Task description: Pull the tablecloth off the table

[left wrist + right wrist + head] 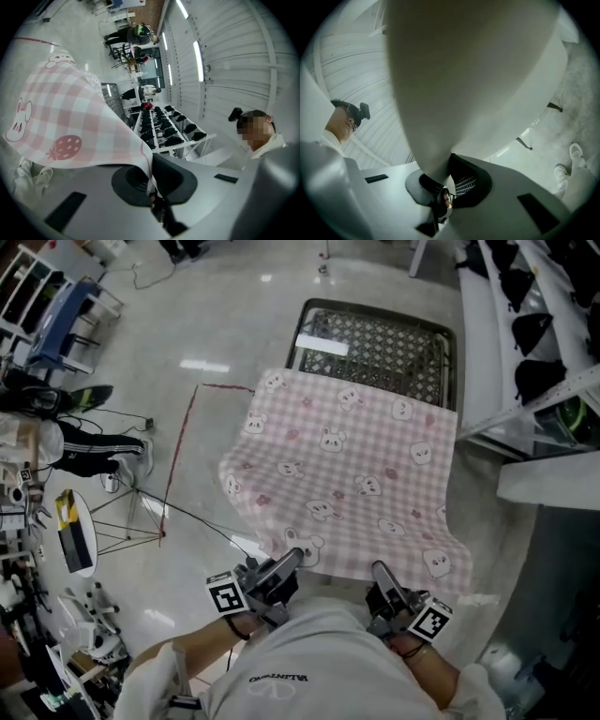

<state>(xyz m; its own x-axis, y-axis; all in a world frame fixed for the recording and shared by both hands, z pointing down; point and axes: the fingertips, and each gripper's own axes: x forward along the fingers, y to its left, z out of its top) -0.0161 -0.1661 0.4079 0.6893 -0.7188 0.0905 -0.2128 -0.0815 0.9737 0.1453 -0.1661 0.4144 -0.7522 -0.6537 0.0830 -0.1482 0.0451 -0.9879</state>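
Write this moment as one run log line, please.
left gripper: shut on tablecloth | right gripper: shut on tablecloth | tablecloth: near edge raised, far part on mesh table

White sweatshirt (dark printed logo); grey left gripper and right gripper bear black-and-white marker cubes.

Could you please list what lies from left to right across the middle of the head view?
Small white oval tabletop → red line on the floor → pink checked tablecloth with bunny prints → white shelf rack holding black items.

One tablecloth, one wire-mesh table, two tongs: left tongs, right tongs.
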